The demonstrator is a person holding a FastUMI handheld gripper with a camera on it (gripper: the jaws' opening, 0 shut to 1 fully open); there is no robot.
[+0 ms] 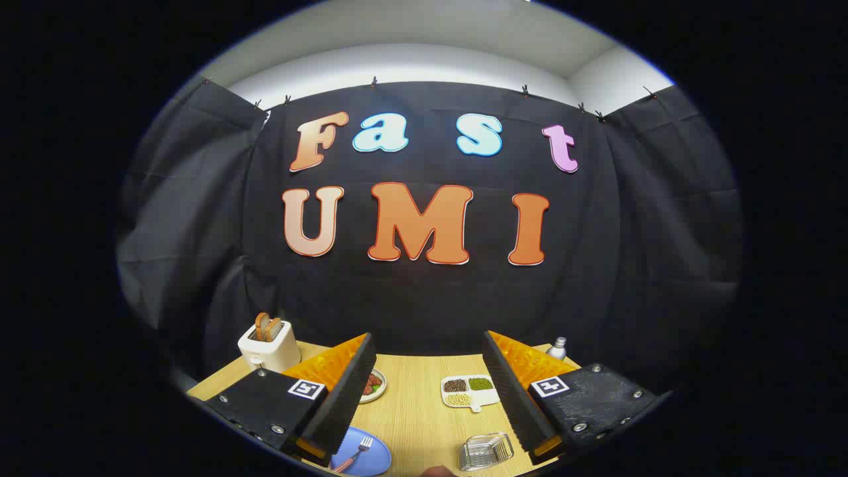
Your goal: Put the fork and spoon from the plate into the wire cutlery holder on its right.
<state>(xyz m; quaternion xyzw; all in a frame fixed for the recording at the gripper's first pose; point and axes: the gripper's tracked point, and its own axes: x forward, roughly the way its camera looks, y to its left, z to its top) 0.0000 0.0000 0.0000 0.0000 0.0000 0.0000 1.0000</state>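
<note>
Wooden table [417, 404] under open jaws holds plate [371, 458] and cutlery holder [485, 452]

Gripper [427, 391] | two finger mounts w/ flat black plates, silver screws at corners | square b/w marker tag on each plate | ribbed inner pads [344, 397] | fingers set wide apart

Wooden desk [414, 414] with dishes and a toaster

Toaster [268, 346] at far left corner, bottle [558, 348] far right; seed tray [469, 391] mid-desk; blue plate [364, 454] and wire cutlery holder [485, 451] near edge.
</note>
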